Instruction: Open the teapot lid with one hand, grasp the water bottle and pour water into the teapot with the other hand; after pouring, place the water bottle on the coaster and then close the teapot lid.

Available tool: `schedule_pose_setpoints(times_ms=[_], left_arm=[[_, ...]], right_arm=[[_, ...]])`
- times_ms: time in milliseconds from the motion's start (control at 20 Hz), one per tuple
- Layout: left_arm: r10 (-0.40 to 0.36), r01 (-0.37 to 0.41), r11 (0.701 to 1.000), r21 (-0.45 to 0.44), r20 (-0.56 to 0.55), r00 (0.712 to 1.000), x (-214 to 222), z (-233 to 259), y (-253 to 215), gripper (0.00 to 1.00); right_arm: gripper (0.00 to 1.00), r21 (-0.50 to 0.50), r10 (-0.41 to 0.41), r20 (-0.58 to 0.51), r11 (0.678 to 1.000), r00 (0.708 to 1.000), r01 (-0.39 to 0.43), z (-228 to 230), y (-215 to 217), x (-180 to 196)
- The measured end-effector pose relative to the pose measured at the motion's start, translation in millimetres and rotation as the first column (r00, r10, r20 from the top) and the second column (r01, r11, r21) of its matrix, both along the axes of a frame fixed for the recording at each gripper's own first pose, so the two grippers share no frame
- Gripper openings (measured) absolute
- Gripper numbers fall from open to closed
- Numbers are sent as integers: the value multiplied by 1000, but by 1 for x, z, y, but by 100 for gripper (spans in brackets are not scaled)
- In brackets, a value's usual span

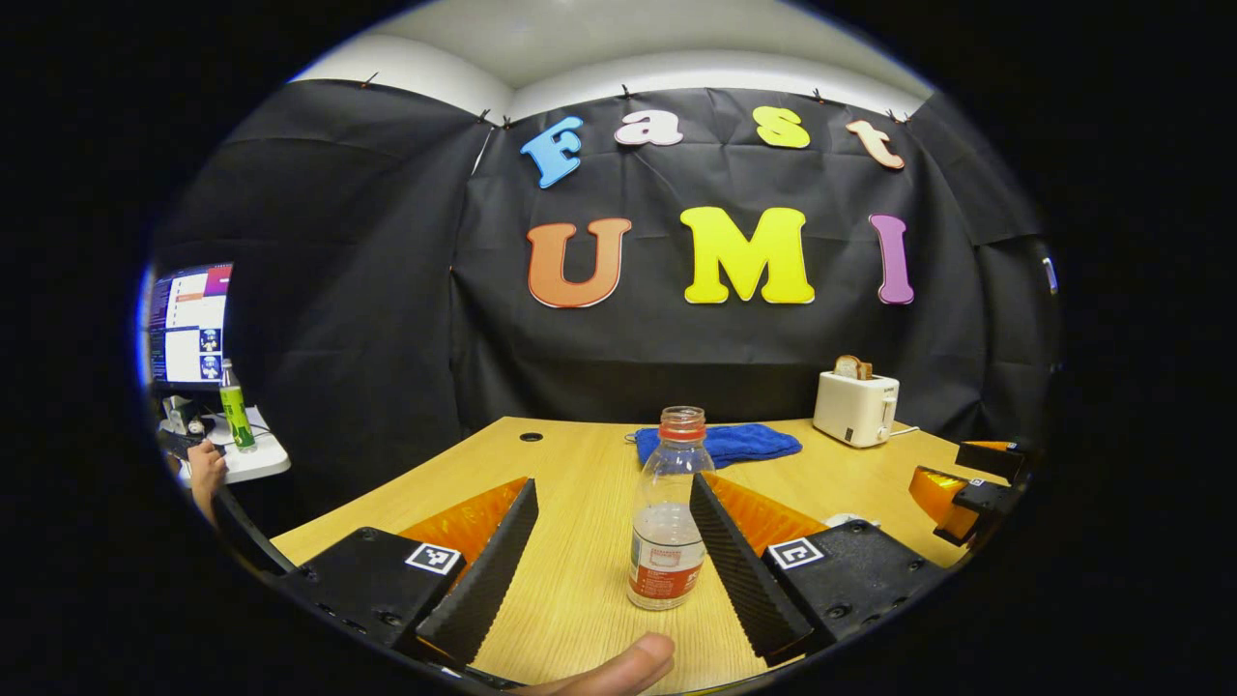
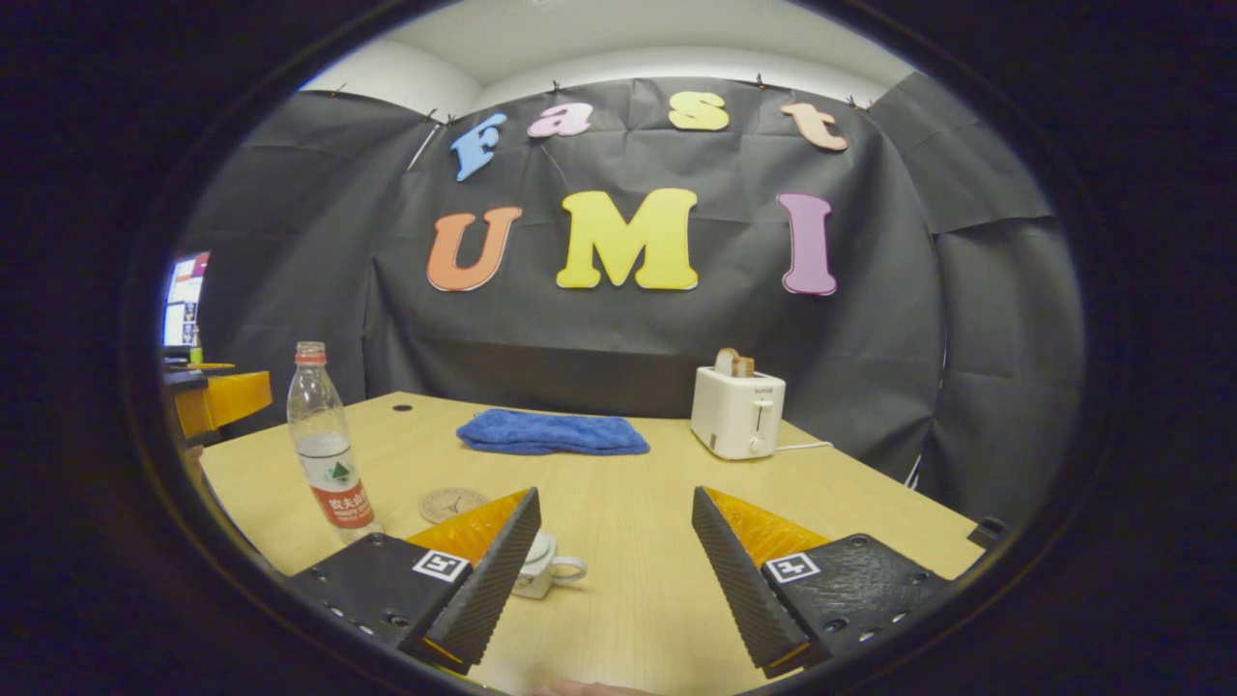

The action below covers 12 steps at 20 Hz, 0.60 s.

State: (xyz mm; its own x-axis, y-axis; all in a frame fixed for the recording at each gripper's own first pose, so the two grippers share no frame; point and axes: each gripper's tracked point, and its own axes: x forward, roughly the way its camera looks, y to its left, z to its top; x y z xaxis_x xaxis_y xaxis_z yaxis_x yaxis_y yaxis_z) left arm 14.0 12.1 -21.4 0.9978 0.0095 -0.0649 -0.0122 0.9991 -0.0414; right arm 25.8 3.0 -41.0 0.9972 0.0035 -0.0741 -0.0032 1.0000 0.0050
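Note:
A clear water bottle (image 1: 667, 522) with a red label and red neck stands upright on the wooden table. In the left gripper view it is between the fingers of my left gripper (image 1: 614, 481), close to the right-hand finger; the jaws are open and not pressing on it. The right gripper view has the same bottle (image 2: 329, 454) at the left, with a round coaster (image 2: 452, 503) beside it. A small white teapot (image 2: 543, 565) with a loop handle sits mostly hidden behind the left finger of my open right gripper (image 2: 616, 493). Whether its lid is on is hidden.
A folded blue cloth (image 2: 551, 432) and a white toaster (image 2: 739, 411) holding toast stand at the back of the table (image 2: 628, 580). Off the table's left are a monitor (image 1: 188, 324), a green bottle (image 1: 235, 406) and a person's hand (image 1: 205, 474). A fingertip (image 1: 618, 669) shows at the bottom edge.

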Motion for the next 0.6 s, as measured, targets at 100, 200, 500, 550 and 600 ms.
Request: schedule_pose_setpoints(times_ms=[100, 200, 500, 550, 600], left_arm=[[-4, 4, 1000, 4, 8, 1000, 0, 0, 0, 99], [-6, 6, 1000, 20, 11, 1000, -2, 0, -2, 99], [-35, 36, 998, 44, -3, 999, -1, -6, -9, 99], [-38, 38, 998, 45, -9, 999, -1, -8, -10, 99], [-37, 38, 998, 47, -15, 999, 1, -10, -10, 99]], right_arm=[[97, -1, 13, -13, 1000, 1000, -13, -8, 7, 5], [95, 6, 28, -25, 1000, 999, -28, -15, 14, 12], [95, 18, 67, -44, 998, 997, -67, -28, 42, 35], [97, 16, 70, -40, 997, 997, -70, -29, 46, 37], [97, 16, 72, -40, 997, 997, -72, -29, 51, 40]])
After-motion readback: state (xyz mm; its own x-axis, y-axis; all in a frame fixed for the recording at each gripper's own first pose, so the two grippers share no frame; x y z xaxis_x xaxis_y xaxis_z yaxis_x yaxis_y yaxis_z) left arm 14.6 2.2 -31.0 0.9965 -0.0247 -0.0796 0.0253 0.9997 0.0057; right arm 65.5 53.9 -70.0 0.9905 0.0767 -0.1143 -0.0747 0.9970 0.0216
